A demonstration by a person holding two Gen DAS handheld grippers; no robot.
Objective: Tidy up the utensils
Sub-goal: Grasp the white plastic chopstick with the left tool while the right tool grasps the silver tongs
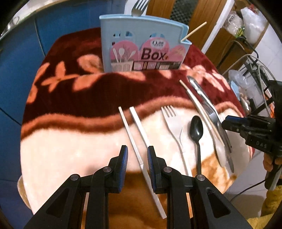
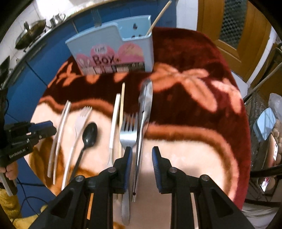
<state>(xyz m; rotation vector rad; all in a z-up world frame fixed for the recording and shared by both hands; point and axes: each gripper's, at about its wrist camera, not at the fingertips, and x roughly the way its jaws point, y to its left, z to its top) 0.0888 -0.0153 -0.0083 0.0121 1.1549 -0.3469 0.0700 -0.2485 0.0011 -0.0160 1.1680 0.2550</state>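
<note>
A light blue utensil box point(image 1: 142, 47) stands at the far side of the round table, with a metal fork point(image 1: 139, 8) and a wooden chopstick point(image 1: 194, 31) in it; it also shows in the right wrist view point(image 2: 112, 51). My left gripper point(image 1: 137, 158) is open, its jaws on either side of two white chopsticks point(image 1: 135, 133). My right gripper point(image 2: 141, 158) is open around a metal knife point(image 2: 143, 123), beside a metal fork point(image 2: 128, 133). A white plastic fork point(image 1: 173, 126), a black spoon point(image 1: 196, 130), a white spoon point(image 2: 114, 123) and a wooden chopstick point(image 2: 122, 105) lie between.
The table wears a red and cream floral fleece cloth point(image 1: 79, 109). Blue cabinets point(image 1: 21, 52) stand behind on the left, with pots point(image 2: 30, 35) on the counter. A wooden door point(image 2: 234, 26) and cluttered shelves with cables point(image 1: 252, 67) are on the right.
</note>
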